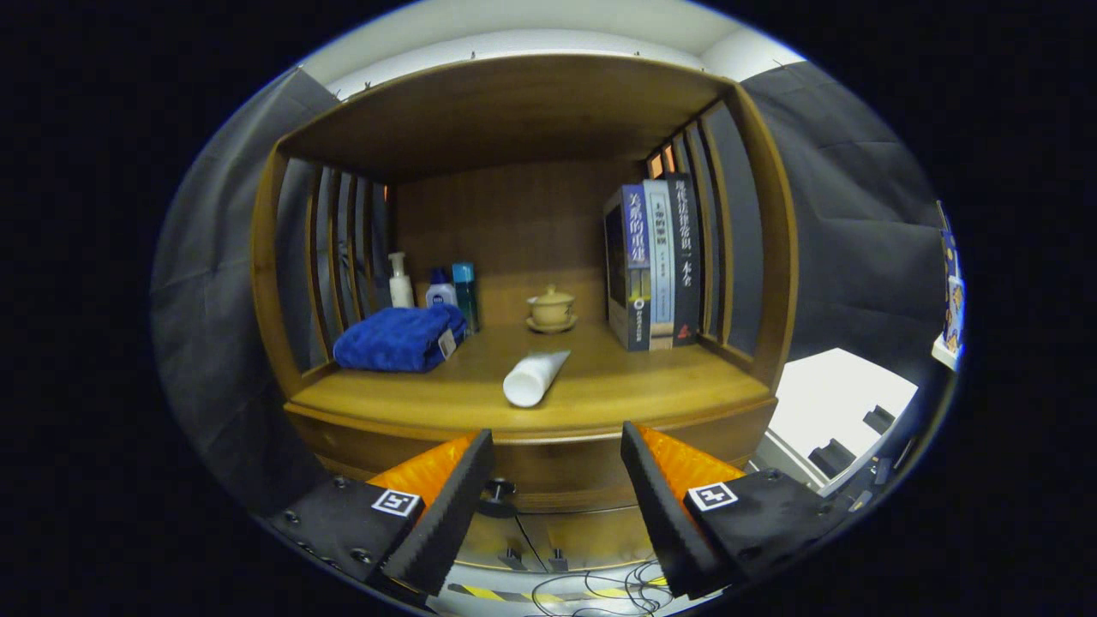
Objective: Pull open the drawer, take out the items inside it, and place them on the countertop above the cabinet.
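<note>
Wooden cabinet with its drawer [548,467] shut, viewed along the gripper [557,497]. The jaws stand spread and empty, straddling the small dark drawer knob [499,490], which sits nearer the left finger. The items inside are hidden behind the drawer front. A white tube [533,378] lies on the bench [651,390] just beyond the jaws, between a folded blue towel [398,338] and a row of upright books [656,261]; a lidded tea bowl [551,308] and three bottles [433,287] stand further back. The knob looks rigid, small and probably smooth, so it is best pinched squarely on its stem and pulled straight outward; the drawer likely slides with moderate resistance.
</note>
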Available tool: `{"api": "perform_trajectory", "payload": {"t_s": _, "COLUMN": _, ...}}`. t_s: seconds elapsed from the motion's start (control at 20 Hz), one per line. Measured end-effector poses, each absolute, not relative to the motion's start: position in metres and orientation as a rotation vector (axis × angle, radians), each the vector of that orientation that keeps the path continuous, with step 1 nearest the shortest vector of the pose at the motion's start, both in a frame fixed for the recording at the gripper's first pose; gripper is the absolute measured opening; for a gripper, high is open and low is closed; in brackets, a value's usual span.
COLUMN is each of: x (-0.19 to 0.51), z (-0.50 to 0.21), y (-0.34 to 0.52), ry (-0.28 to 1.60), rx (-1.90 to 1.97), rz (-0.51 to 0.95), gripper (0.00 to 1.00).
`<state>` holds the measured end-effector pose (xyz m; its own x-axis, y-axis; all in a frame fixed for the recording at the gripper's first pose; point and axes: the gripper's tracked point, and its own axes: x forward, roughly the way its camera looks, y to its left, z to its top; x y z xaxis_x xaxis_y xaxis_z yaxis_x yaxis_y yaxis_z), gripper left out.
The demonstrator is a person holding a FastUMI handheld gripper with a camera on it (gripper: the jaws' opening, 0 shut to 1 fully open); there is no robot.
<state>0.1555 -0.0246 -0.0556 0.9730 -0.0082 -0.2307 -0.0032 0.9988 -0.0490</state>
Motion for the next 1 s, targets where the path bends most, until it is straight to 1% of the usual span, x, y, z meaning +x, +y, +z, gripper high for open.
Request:
{"api": "perform_trajectory", "payload": {"t_s": 0.3, "x": 0.154, "z": 0.053, "y": -0.051, "ry": 0.118, "rx": -0.133, "rz": -0.018, "gripper": 0.98}}
{"api": "perform_trajectory", "payload": {"t_s": 0.6, "x": 0.134, "z": 0.128, "y": -0.063, "ry": 0.049, "rx": -0.122, "rz": -0.010, "gripper": 0.98}}
{"api": "perform_trajectory", "payload": {"t_s": 0.8, "x": 0.125, "z": 0.150, "y": -0.063, "ry": 0.022, "rx": -0.133, "rz": -0.005, "gripper": 0.98}}
{"api": "perform_trajectory", "payload": {"t_s": 1.0, "x": 0.121, "z": 0.145, "y": -0.059, "ry": 0.037, "rx": -0.130, "rz": 0.007, "gripper": 0.98}}
